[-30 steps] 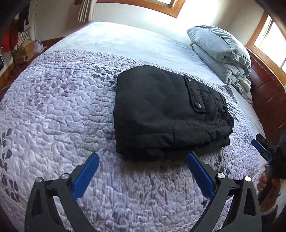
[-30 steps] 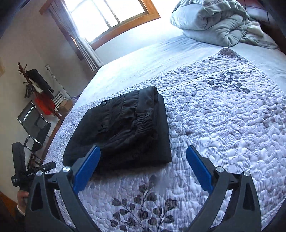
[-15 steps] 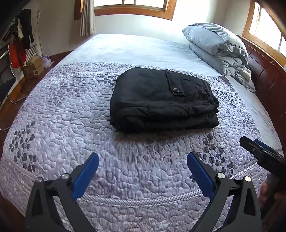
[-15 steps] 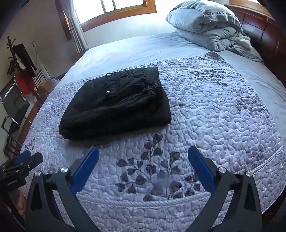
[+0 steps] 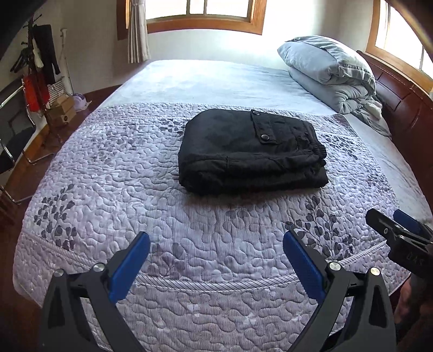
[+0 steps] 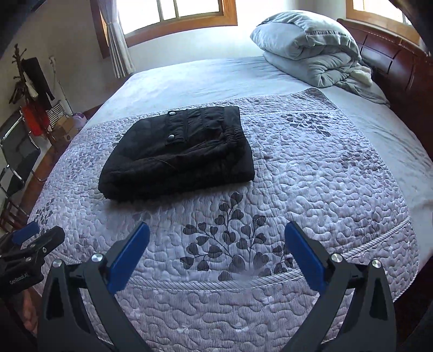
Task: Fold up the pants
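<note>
Both grippers have pulled back from the pants since a second ago, so more of the quilt now lies between them and the bundle. Left gripper (image 5: 216,260) and right gripper (image 6: 216,249) each hang over the near edge of the bed, jaws spread wide, holding nothing.

Largest first: the bed (image 5: 205,81) fills both views, with a dark wooden headboard (image 6: 392,56) at 2 o'clock. A purple quilt (image 5: 113,173) with a leaf pattern covers the near half; its stitched, puffy surface looks soft and a little grippy, likely to give under pressure.

A grey duvet (image 5: 330,73) is bundled at 1 o'clock, well apart from the pants.

The black pants (image 5: 249,151) lie at 12 o'clock in the middle of the quilt, already folded into a thick rectangle, a snap button (image 5: 264,137) on the pocket flap on top. They look padded, soft, bulky and fairly light; the layers would probably slide apart if lifted by one corner. A hold at the two ends of the near folded edge, pinching all layers, seems safest. The folding appears finished.

Windows (image 6: 173,10) sit at 12 o'clock, a clothes stand (image 5: 40,59) at 10 o'clock.
</note>
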Motion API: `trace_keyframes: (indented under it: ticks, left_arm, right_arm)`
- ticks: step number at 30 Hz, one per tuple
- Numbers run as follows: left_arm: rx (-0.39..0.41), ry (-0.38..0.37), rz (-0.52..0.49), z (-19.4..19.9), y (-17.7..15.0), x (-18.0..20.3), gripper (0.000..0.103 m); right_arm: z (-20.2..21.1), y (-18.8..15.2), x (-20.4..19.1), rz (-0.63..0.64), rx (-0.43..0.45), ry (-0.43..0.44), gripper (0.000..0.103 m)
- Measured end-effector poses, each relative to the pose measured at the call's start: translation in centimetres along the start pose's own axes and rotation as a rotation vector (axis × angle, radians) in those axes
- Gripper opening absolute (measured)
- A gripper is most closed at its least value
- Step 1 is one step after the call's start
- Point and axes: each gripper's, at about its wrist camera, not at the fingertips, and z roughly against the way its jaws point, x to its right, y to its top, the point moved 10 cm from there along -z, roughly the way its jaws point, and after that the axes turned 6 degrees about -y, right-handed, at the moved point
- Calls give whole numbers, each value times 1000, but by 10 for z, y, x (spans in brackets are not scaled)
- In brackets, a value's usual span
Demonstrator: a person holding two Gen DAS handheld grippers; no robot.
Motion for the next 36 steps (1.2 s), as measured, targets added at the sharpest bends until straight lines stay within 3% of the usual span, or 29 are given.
trace_keyframes:
  ticks: [15,36]
  left_arm:
    - [64,13,-62,35,11,22,99]
    - [28,67,-49,16,9,3,99]
  right_arm:
    - [22,-2,-2,31,-7,-72,100]
    - [5,-1,1,37,-44,-88,100]
